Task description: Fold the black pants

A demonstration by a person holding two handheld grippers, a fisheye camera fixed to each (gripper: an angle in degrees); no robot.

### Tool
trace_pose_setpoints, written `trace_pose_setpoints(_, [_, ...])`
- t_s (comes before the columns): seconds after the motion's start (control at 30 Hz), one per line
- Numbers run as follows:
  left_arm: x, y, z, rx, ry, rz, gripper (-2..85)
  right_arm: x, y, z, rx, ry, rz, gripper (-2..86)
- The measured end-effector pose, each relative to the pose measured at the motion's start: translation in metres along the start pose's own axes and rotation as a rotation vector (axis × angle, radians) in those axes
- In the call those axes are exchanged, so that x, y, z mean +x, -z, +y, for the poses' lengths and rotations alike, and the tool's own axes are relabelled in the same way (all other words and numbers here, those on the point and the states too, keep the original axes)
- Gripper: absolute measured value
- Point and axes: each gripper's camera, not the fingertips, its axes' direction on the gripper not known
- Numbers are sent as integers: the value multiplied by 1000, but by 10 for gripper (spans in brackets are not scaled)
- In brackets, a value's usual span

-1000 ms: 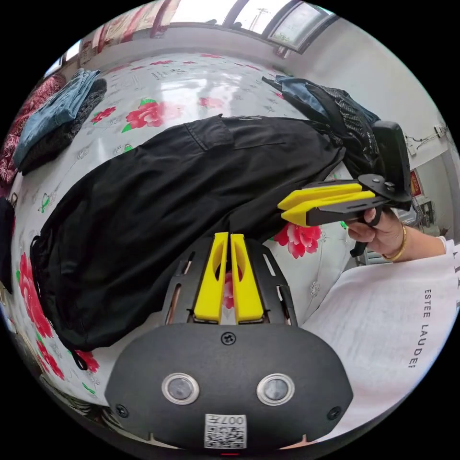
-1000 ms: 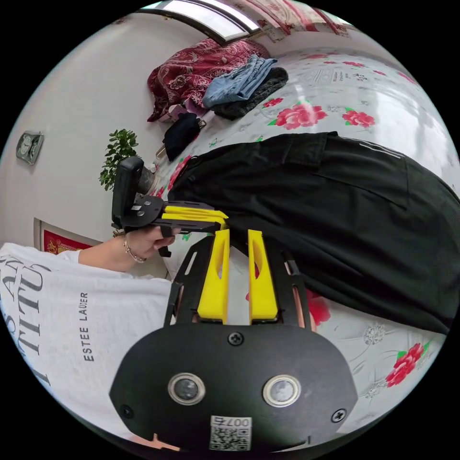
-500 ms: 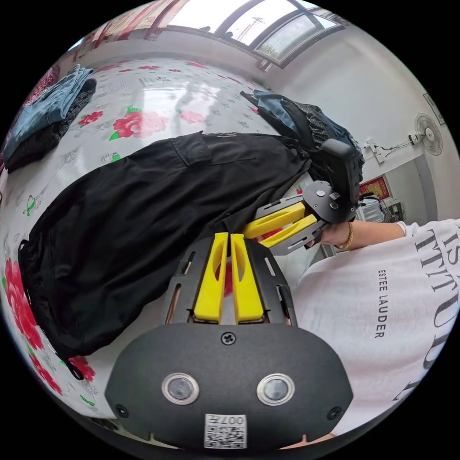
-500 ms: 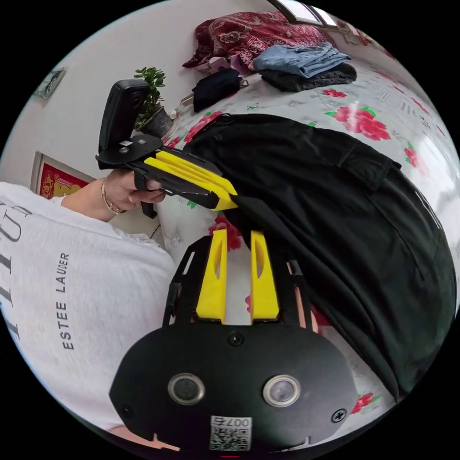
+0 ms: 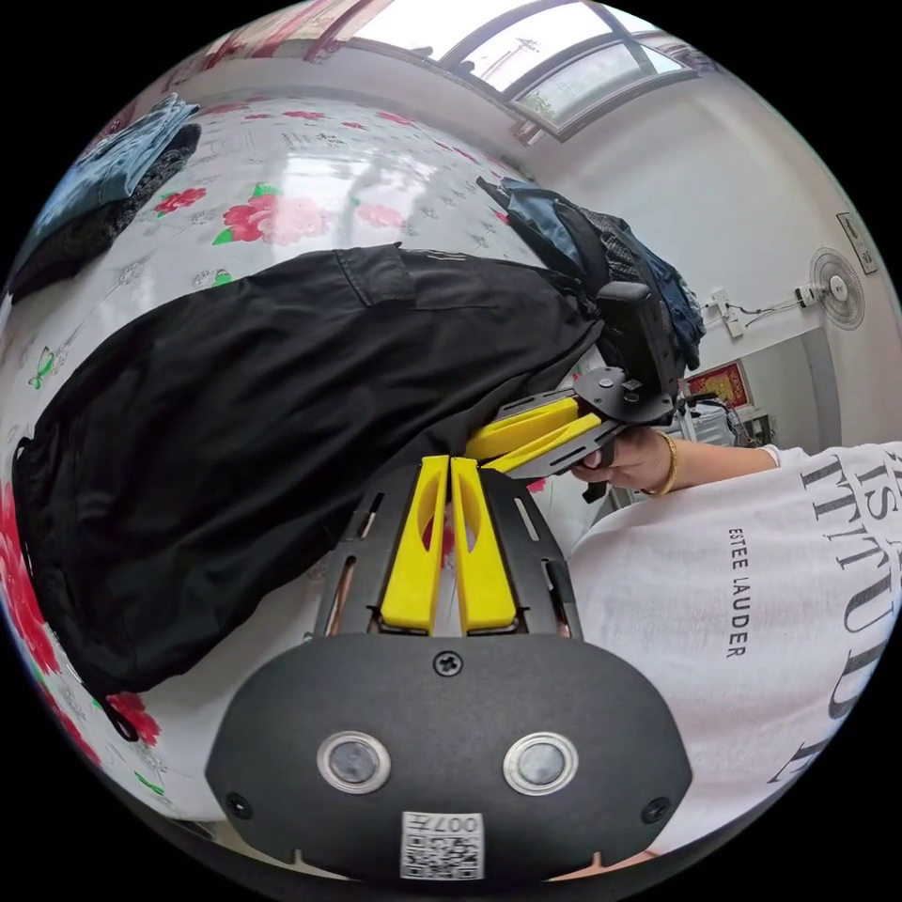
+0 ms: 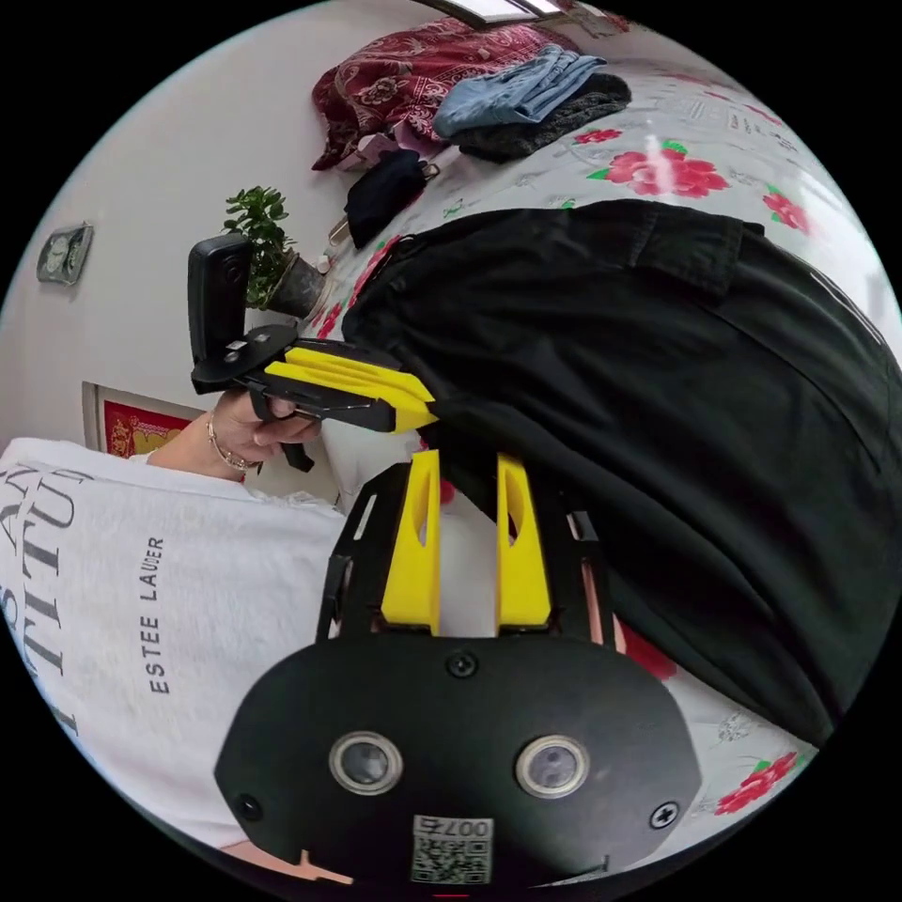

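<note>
Pants (image 5: 282, 413), black and thick-looking, lie spread across a glossy flowered tablecloth (image 5: 310, 188), with their near hem at the tips of both tongs. They look like soft, floppy woven cloth with some weight: likely to sag and drag if lifted by 1 point, so a hold at 2 spots along the near edge, close to the corners, should serve best. The cloth probably slides easily on that shiny cover.

Nearest in the left gripper view, the left gripper (image 5: 449, 462) has its 2 yellow jaws almost together, only a thin slit between them. Their tips meet the black hem, but I cannot tell whether any cloth is pinched. Just beyond, the right gripper (image 5: 479, 449) comes in from the side, held in a hand (image 5: 631, 460) with a bracelet, its jaws close together at the same edge.

In the right gripper view, the right gripper (image 6: 467, 458) shows a plain gap between its jaws, with pale tablecloth visible through it; the tips sit at the pants' edge, holding nothing that I can see. The left gripper (image 6: 423, 411) points at the hem beside it, jaws nearly closed.

Farther off, a flap pocket (image 6: 691, 249) stands out on the pants. Beyond lie folded jeans (image 6: 512, 89) on a dark knit, a red patterned cloth (image 6: 385, 80), and a small potted plant (image 6: 268, 249) near the wall.
</note>
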Motion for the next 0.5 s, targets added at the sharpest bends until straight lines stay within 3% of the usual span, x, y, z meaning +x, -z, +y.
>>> trace_pose_setpoints(0.23, [9,16,15,56,-34,-78,-4,-20,31,16,75,82,30,3])
trace_pose_setpoints(0.5, [-51,54,76,109,294,-384,-4,-11,40,21,57,-10,9,10])
